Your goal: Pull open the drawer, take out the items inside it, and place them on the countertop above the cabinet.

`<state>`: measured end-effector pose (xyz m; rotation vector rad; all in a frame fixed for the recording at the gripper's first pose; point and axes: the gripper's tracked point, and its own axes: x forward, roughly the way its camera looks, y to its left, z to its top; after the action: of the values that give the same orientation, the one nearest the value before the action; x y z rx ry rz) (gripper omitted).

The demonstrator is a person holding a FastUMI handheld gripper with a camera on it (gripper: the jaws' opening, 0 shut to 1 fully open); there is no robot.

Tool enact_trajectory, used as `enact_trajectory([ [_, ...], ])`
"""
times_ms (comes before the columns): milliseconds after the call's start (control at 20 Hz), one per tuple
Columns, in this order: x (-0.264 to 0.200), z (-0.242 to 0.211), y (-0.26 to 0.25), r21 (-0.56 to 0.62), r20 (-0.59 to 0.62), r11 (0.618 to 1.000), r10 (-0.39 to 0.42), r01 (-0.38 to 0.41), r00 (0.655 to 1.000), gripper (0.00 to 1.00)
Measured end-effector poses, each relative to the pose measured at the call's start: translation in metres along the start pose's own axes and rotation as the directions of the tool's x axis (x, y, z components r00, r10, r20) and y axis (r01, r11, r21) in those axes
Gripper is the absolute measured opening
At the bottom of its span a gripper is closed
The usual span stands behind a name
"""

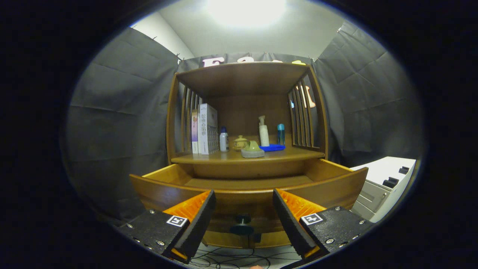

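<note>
So my jaws are spread wide right now, nothing between them at all, and the gripper (243,211) is held pretty level, pointing straight at the front of the wooden cabinet (246,80) from a bit back. The drawer (246,194) is pulled out toward me, its curved front panel sitting right across the gap between my two fingers, and its dark round knob (242,224) is just ahead of them, low and centred, not touched by either one. From this angle I look over the drawer's front edge onto part of the bare wood floor inside, but I can't tell what's lying in there, the front panel hides the near part. Above it is the counter (209,158) with a bunch of stuff: a couple of boxes (204,129) standing upright at the left, a small white bottle with a blue cap (223,139) beside them, a little yellowish pot (239,142), a greenish thing on a pale dish (253,150) near the front edge, then a white pump bottle (263,131), a blue bottle (281,134) and a flat blue item (272,148) at their feet. Off to the right of the cabinet there's a white unit with dark handles (386,179), and some black cables (231,259) lie on the floor below my fingers.
</note>
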<state>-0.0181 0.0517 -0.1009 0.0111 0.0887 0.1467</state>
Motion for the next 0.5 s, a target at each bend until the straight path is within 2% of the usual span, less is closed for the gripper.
enact_trajectory([
  [300, 0.007, -0.037, 0.004, -0.029, -0.054, 1.0, 0.006, -0.008, 0.999, 0.95],
  [500, 0.015, -0.053, 0.002, -0.021, -0.08, 1.0, -0.015, 0.014, 0.997, 0.95],
])
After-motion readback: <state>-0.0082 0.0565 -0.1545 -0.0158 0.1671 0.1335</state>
